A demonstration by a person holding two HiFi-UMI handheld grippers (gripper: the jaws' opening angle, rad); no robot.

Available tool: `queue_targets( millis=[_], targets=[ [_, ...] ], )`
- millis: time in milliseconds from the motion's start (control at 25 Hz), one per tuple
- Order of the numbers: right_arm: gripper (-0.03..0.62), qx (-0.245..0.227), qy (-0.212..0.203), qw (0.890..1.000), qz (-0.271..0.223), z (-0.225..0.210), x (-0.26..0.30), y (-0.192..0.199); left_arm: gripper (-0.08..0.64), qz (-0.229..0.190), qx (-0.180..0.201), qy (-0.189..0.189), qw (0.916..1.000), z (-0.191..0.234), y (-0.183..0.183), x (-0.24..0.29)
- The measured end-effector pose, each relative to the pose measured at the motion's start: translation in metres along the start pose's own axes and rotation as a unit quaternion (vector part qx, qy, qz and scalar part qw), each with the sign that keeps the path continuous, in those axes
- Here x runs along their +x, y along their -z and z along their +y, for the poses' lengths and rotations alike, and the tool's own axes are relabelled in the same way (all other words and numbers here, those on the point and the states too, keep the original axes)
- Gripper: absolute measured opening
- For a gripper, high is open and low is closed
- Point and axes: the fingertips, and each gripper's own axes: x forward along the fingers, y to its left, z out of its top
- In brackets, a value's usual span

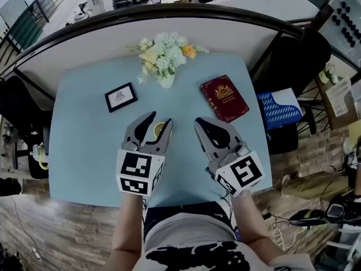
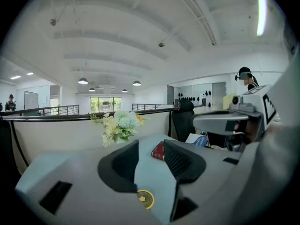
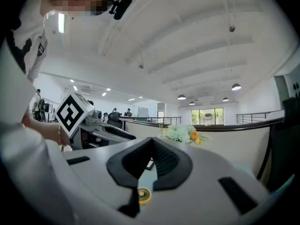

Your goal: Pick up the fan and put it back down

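Observation:
I see no fan in any view. Both grippers hang above the near half of the light blue table, side by side. My left gripper is open. In the left gripper view only the tabletop and a far red book show through the gap between its jaws. My right gripper has its jaws closed tip to tip, and in the right gripper view nothing is between them. A small yellow disc sits at the base of each pair of jaws.
A vase of pale flowers stands at the table's far middle. A small black picture frame lies left of centre and the red book right of centre. Black chairs flank the table; a blue striped item rests at the right.

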Motion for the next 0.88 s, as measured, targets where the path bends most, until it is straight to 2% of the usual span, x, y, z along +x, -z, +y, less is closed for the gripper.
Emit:
queue_targets(
  millis=[280,400,600,720,880],
  targets=[
    [0.005,-0.003,-0.013,1.0,-0.012,0.008,0.0,-0.009,0.101,-0.03,0.002,0.011,0.9995,-0.015,-0.012,-0.005],
    [0.005,-0.01,-0.022,1.0,-0.003,0.012,-0.001,-0.003,0.055,-0.043,0.004,0.009,0.999,-0.019,-0.019,-0.008],
    [0.005,0.005,-0.017,1.0,0.02,0.011,-0.005,0.017,0.032,-0.058,0.009,0.027,0.9979,-0.029,-0.021,-0.011],
    [0.005,0.021,-0.011,0.999,0.024,0.011,-0.003,0.024,0.011,-0.056,-0.003,0.039,0.9977,-0.032,-0.013,-0.014],
    [0.005,0.033,-0.023,0.999,0.035,0.02,0.002,0.033,0.012,-0.042,-0.018,0.054,0.9975,-0.035,0.002,-0.013]
  ],
)
